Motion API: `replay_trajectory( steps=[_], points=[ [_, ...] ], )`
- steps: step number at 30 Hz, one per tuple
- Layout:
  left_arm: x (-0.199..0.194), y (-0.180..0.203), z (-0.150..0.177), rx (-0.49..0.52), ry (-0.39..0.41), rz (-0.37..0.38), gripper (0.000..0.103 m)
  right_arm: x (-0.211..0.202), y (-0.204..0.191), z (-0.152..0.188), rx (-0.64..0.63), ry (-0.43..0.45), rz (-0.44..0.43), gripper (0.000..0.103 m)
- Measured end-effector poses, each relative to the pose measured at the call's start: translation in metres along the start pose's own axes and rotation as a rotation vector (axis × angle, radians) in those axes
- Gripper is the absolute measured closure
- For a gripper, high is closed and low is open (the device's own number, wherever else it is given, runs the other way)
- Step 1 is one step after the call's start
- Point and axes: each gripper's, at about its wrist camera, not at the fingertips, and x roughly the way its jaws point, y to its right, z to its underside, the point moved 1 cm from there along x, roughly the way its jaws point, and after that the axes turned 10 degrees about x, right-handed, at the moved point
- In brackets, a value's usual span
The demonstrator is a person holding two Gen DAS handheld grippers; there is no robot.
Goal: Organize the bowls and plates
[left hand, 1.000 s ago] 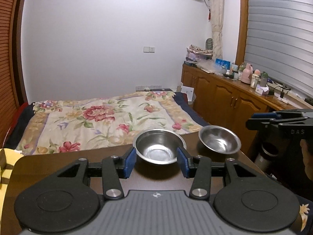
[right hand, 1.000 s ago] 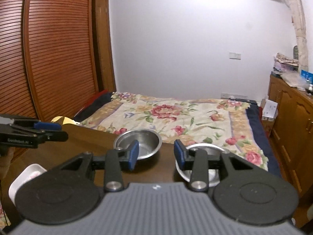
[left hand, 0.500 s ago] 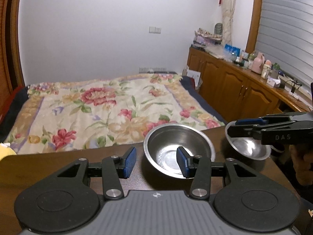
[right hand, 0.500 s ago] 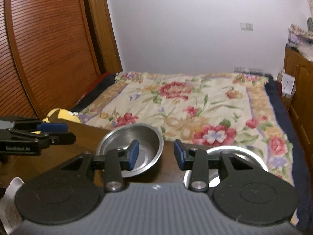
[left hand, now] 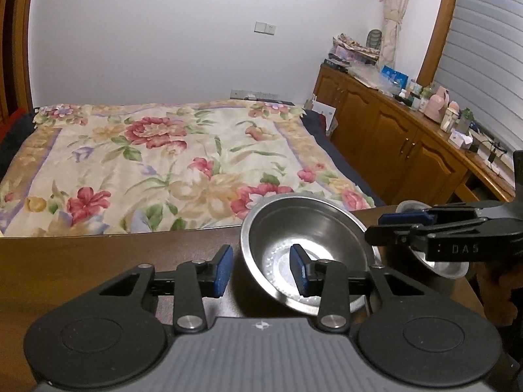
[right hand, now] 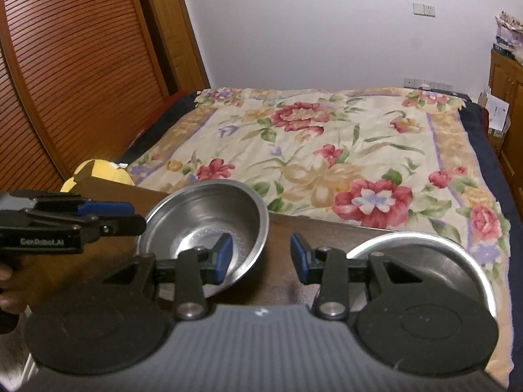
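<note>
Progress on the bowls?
Done: nothing; left steel bowl and right steel bowl sit apart on the table. In hand: left hand-held gripper straddles that bowl's rim, jaws just closing, not gripping yet; right hand-held gripper open, empty. Left: grasp and stack.

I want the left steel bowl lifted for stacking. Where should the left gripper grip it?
Grip the near-left rim of the steel bowl: one finger inside, one outside, coming from the front. The bowl sits upright with thin flaring walls, and the left gripper already straddles that rim, not yet pinching.
</note>
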Motion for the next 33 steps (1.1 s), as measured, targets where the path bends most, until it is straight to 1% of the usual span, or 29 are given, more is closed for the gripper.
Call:
replay_trajectory(
  steps=[5,10,19,20,21,22,24,27,33],
  points=[
    [0.007,-0.001,-0.003,-0.009,-0.016,0.003,0.069,0.009,0.003,-0.001,0.02,-0.04,-0.02,0.062],
    [0.013,-0.003,-0.001,-0.026,-0.042,-0.001,0.071,0.015,0.004,0.002,0.036,-0.078,-0.035,0.064],
    [0.019,-0.001,0.007,-0.02,-0.068,0.015,0.071,0.021,0.0,0.007,0.032,-0.102,-0.043,0.066],
    [0.019,0.0,0.008,-0.019,-0.069,0.018,0.072,0.021,0.0,0.007,0.033,-0.103,-0.045,0.068],
    [0.019,0.0,0.008,-0.018,-0.069,0.023,0.073,0.021,0.0,0.007,0.039,-0.106,-0.051,0.074],
    [0.019,0.0,0.008,-0.018,-0.07,0.03,0.08,0.022,0.0,0.006,0.046,-0.109,-0.058,0.077],
    [0.017,0.002,0.008,-0.019,-0.081,0.024,0.082,0.019,0.0,0.005,0.048,-0.098,-0.049,0.082],
    [0.004,0.008,0.003,0.006,-0.034,-0.007,0.087,0.011,-0.003,0.004,0.025,-0.083,-0.047,0.085],
    [-0.024,0.02,-0.01,0.035,0.02,0.016,0.087,-0.015,-0.007,-0.002,0.03,-0.033,-0.041,0.085]
  ],
)
